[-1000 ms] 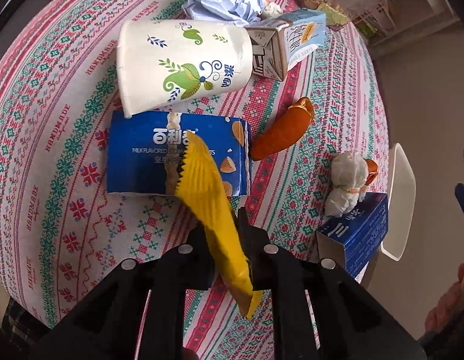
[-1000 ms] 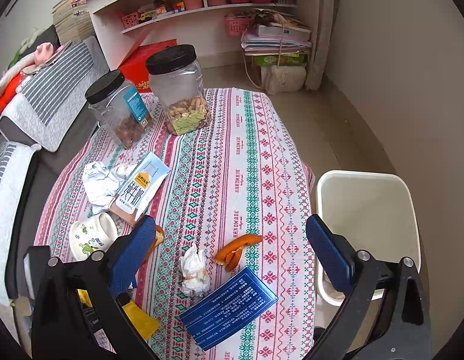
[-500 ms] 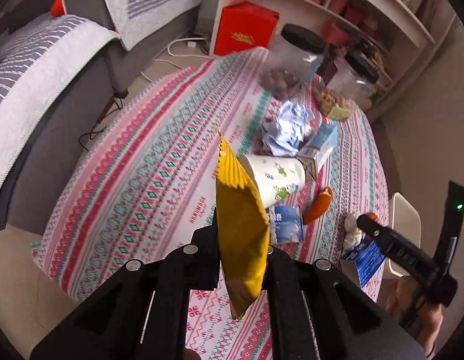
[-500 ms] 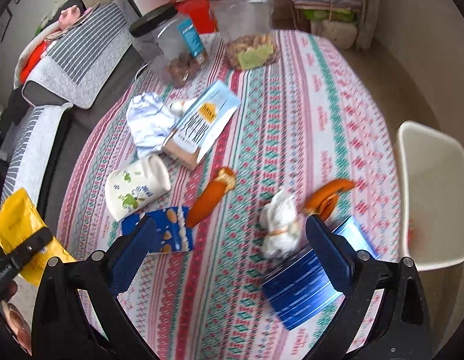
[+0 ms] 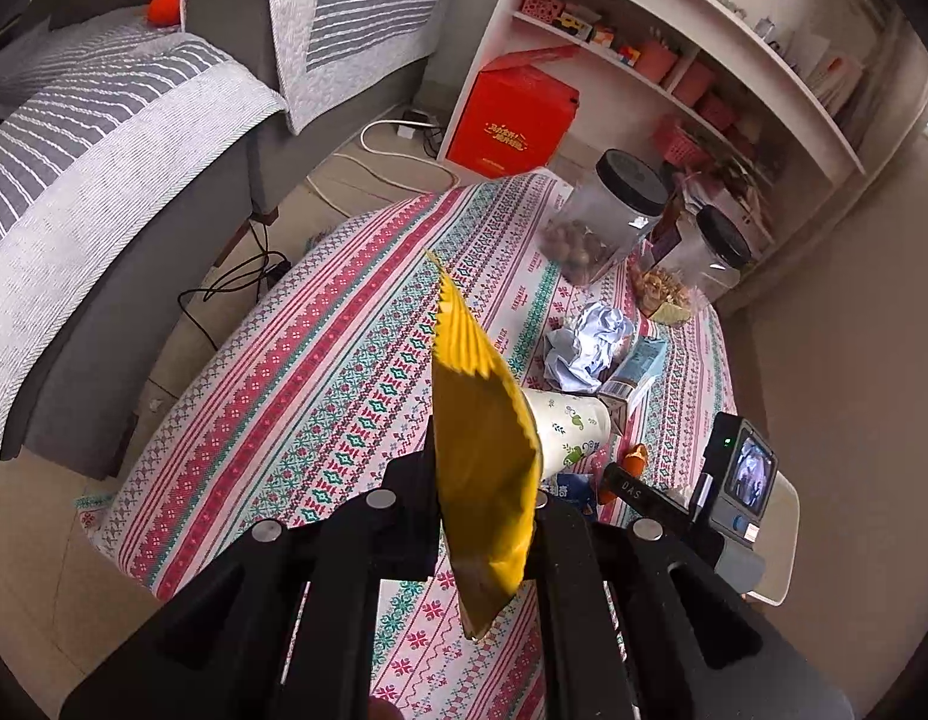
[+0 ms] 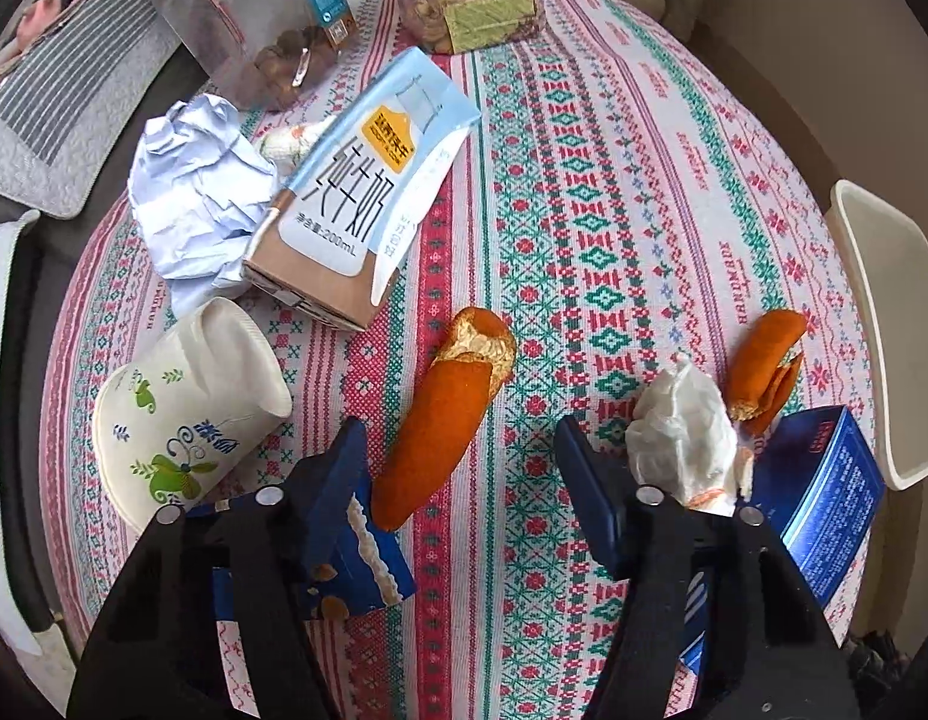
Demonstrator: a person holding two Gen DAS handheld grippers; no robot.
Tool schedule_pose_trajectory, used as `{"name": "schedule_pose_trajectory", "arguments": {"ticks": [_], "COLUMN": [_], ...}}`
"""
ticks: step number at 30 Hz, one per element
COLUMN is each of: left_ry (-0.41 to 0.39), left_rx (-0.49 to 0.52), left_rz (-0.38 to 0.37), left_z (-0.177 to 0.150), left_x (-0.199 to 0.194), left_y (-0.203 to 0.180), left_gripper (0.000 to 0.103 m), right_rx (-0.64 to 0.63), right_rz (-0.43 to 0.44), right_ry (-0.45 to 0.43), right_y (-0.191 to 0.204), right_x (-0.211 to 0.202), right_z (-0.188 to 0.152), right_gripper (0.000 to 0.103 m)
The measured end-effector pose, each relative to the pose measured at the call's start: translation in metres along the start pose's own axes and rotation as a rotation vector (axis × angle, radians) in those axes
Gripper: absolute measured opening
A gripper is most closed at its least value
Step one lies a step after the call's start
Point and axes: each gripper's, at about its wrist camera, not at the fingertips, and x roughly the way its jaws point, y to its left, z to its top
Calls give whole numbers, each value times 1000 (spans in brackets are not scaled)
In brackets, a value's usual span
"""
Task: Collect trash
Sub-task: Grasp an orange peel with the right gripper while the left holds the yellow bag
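My left gripper [image 5: 484,480] is shut on a yellow snack wrapper [image 5: 478,450], held high above the table. My right gripper [image 6: 458,438] hangs low over the table; its jaws are closing with a long orange peel [image 6: 443,414] between them, and the pads stand clear of it. Around it lie a paper cup [image 6: 188,408] on its side, a milk carton [image 6: 362,192], crumpled blue-white paper [image 6: 194,192], a white tissue wad [image 6: 685,438], a second orange peel [image 6: 763,360], a blue biscuit box [image 6: 356,564] and a dark blue box [image 6: 823,504].
A white bin [image 6: 889,330] stands beside the table's right edge. Two clear jars with black lids [image 5: 607,216] [image 5: 703,258] stand at the far end of the patterned tablecloth [image 6: 613,180]. A grey sofa [image 5: 134,138] and white shelves [image 5: 673,42] lie beyond.
My left gripper rose and tilted up with the yellow wrapper. My right gripper dropped toward the table over the long orange peel, and its jaws narrowed.
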Motion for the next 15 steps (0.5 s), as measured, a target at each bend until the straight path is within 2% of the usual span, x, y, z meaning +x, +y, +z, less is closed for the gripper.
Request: {"name": "schedule_pose_trajectory", "arguments": {"ticks": [2,3,4,7,15], "left_ry": [0,-1,-2,-13,-27], "left_rx": [-14,-17,-19,-29,12], "left_rz": [-7,-7,-8,-30,-22], "left_z": [2,1,1,2,-4], "left_x": [-2,-2,-3,-6,-3], "left_y": [7,8,10,14,2], "left_gripper": [8,8,8,8,8], "right_rx": [-35,-44,-48,-78,-188], "right_rz": [-8,7,16,73,195], "right_ry": [-29,-33,-32,-90,-209], "right_y": [5,6,8,14,25], "right_x": [-1,-2,-3,-20,-86], "right_z": [-2,-3,-4,-7,-12], "right_gripper": [44,28,18,17,17]}}
